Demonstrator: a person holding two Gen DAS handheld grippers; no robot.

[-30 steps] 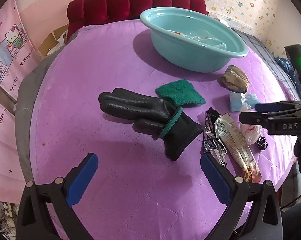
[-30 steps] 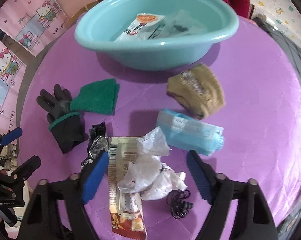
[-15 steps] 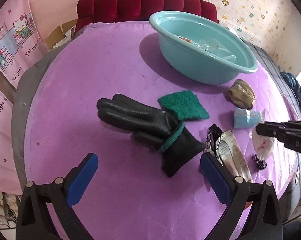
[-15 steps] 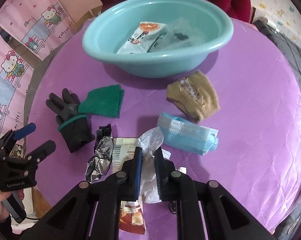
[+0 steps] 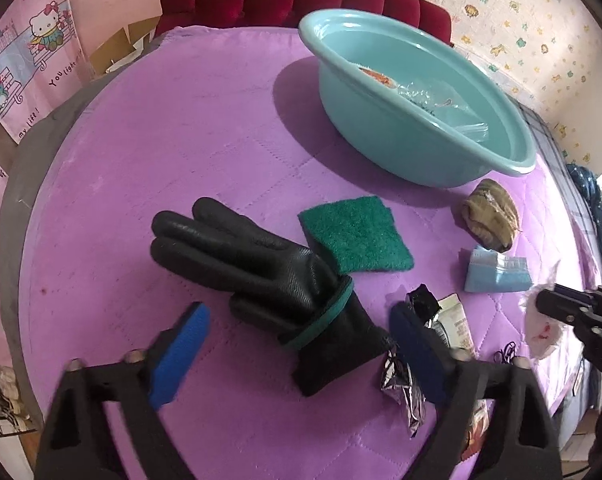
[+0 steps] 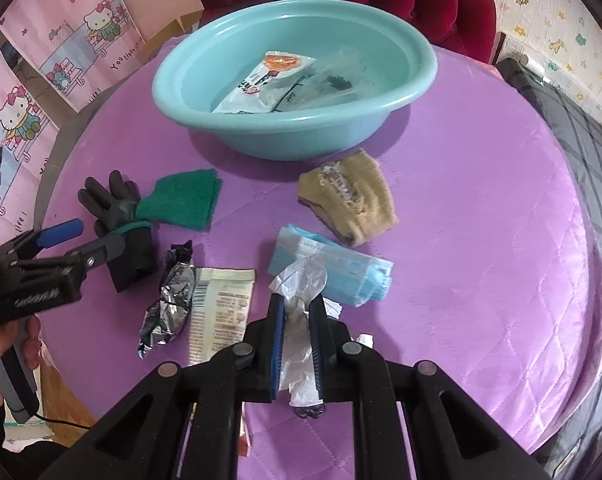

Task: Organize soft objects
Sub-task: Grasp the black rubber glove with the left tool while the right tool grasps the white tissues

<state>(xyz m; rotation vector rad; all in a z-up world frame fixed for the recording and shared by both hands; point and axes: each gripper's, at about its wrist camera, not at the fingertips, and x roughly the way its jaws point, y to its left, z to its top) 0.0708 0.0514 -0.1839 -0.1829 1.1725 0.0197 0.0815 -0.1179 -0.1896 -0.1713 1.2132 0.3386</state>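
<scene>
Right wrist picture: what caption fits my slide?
Right gripper pinches a crumpled white plastic bag near the teal basin.

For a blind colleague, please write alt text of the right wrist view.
The right tool is shut on a crumpled white plastic bag above a purple tablecloth. Beyond lie blue face masks, a tan sock and a teal basin holding packets.

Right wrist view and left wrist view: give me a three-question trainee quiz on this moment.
1. True or false: the right gripper is shut on the crumpled white plastic bag.
2. What lies between the left gripper's open jaws? A) black glove B) green scouring pad C) tan sock
3. Fill in: the snack packets lie inside the teal ____.

Key: 1 true; 2 A; 3 basin.
</scene>
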